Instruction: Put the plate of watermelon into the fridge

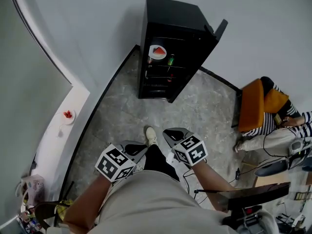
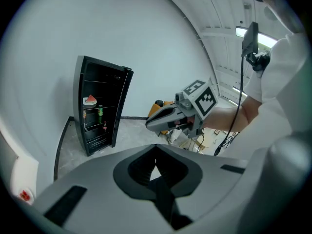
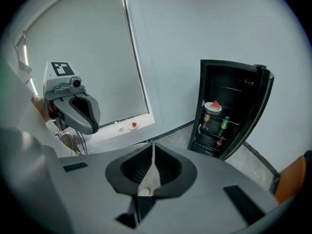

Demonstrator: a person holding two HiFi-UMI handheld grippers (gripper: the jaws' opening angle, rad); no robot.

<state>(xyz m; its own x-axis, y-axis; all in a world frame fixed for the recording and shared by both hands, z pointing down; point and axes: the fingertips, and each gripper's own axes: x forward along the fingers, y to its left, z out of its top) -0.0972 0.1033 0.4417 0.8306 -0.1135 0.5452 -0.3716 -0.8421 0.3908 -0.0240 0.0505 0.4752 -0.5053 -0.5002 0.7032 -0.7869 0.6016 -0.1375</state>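
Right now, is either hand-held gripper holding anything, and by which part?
Nothing. Left hand-held gripper and right hand-held gripper are shut, empty; plate of watermelon sits in fridge.

One fridge (image 1: 168, 18), two plates (image 1: 152, 54), perhaps three drinks (image 1: 170, 60)

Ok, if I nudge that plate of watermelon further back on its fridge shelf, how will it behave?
The plate of watermelon looks rigid and smooth, so it would probably slide in one piece. The wedge stands point up, so a sharp shove might topple it.
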